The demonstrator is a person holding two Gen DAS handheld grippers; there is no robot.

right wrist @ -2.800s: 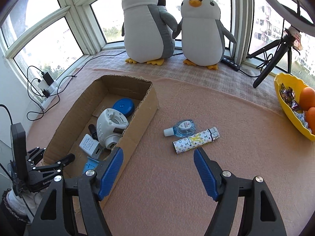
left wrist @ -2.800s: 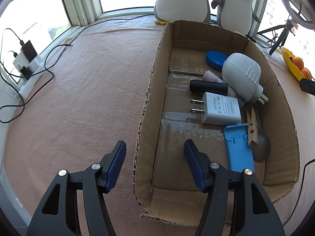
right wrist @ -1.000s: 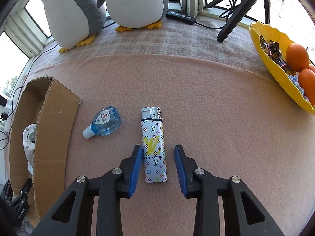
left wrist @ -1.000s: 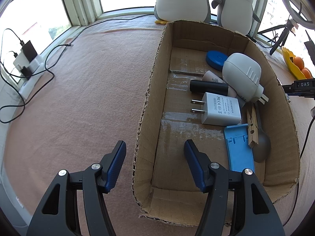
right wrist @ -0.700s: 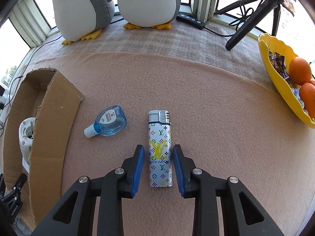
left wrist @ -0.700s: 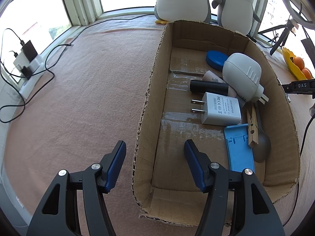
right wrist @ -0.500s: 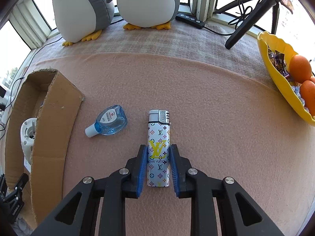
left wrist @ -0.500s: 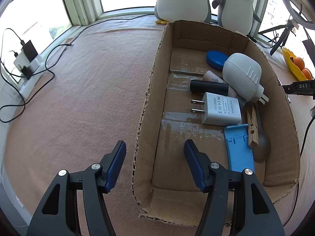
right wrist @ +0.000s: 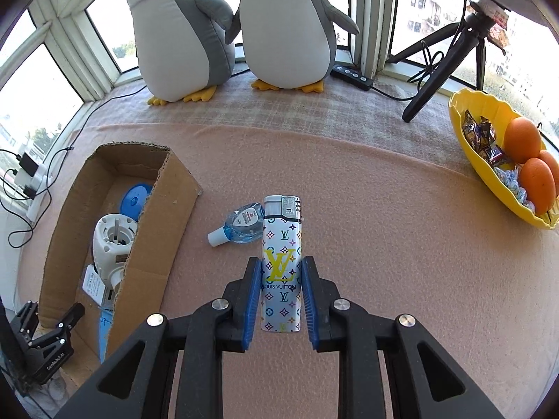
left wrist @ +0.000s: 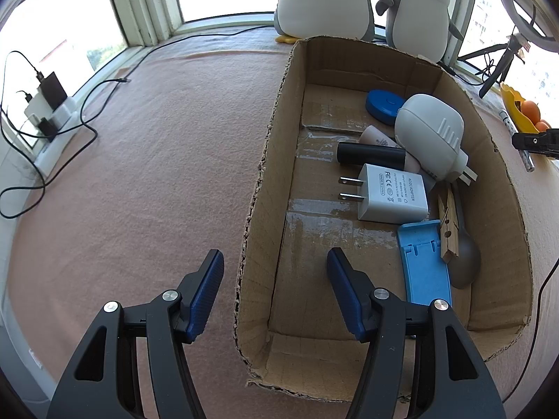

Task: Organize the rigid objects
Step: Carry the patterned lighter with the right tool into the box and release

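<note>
My right gripper is shut on a white patterned lighter, with both blue pads against its sides. The lighter is raised off the pink blanket, its metal head pointing away from me. A small blue eye-drop bottle lies on the blanket just left of it. To the left stands the open cardboard box. My left gripper is open and straddles the box's left wall near its close corner without touching it. Inside lie a white adapter, a blue stand, a black cylinder and a big white plug.
Two plush penguins stand by the window behind the box. A yellow bowl with oranges and sweets sits at the right. A black tripod stands beyond it. A power strip with cables lies far left.
The right gripper's jaws closed onto the lighter and lifted it off the blanket. The left gripper and the box have not moved.
</note>
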